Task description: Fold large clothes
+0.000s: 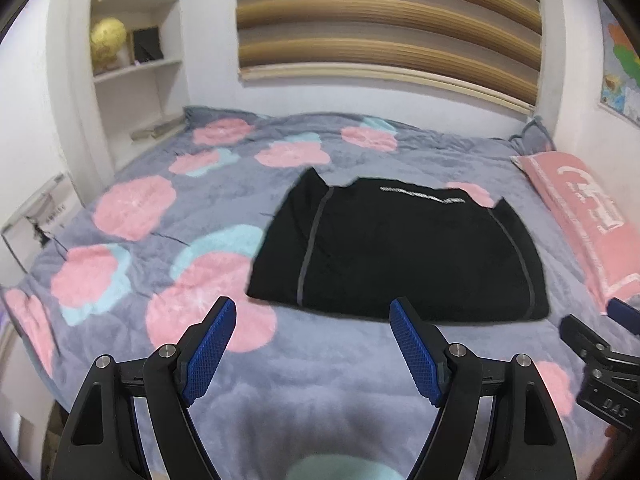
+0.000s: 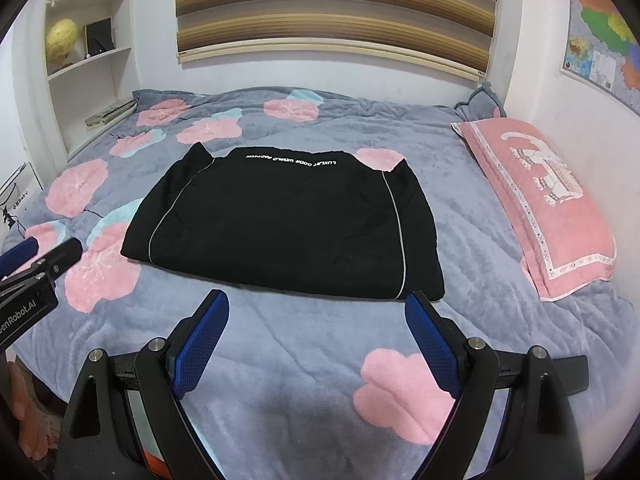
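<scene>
A black garment with thin grey piping and white lettering lies folded into a flat rectangle on the grey flowered bedspread. My left gripper hovers open above the bedspread just short of the garment's near edge, toward its left half, with nothing between its blue pads. My right gripper is open too, in front of the garment's near right corner, empty. Each gripper shows at the edge of the other's view: the right gripper and the left gripper.
A pink patterned pillow lies along the bed's right side by the wall. White shelves with books and a yellow globe stand at the back left. A striped blind hangs behind the bed.
</scene>
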A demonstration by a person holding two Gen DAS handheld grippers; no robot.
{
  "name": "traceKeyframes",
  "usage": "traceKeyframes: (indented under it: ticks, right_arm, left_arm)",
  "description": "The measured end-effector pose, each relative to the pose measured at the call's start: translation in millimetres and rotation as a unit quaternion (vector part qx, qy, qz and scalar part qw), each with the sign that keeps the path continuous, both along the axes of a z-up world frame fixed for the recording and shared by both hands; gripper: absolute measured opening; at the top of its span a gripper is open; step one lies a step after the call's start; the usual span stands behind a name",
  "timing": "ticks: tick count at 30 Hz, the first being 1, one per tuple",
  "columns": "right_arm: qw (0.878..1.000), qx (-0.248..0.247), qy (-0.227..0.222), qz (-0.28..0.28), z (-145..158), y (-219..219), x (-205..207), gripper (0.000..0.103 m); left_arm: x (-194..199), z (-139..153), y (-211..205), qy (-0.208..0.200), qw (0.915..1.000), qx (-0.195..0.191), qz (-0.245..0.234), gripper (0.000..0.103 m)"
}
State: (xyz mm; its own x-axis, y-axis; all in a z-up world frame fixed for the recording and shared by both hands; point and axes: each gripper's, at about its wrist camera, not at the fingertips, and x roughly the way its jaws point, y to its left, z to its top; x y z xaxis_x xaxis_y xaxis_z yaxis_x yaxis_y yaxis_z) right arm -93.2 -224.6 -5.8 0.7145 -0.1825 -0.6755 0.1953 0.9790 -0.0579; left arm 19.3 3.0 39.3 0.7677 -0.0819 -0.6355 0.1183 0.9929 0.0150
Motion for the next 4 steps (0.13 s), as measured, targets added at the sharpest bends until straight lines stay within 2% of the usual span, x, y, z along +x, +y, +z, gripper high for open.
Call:
traceKeyframes:
  ticks: [4]
  right_arm:
    - [1.000,0.001,0.007,0.000,-5.0,-0.3,4.2,0.091]
  left_arm:
    - [2.6,0.1,6.0,-0.004,0.9999,-0.008,0.007,0.080]
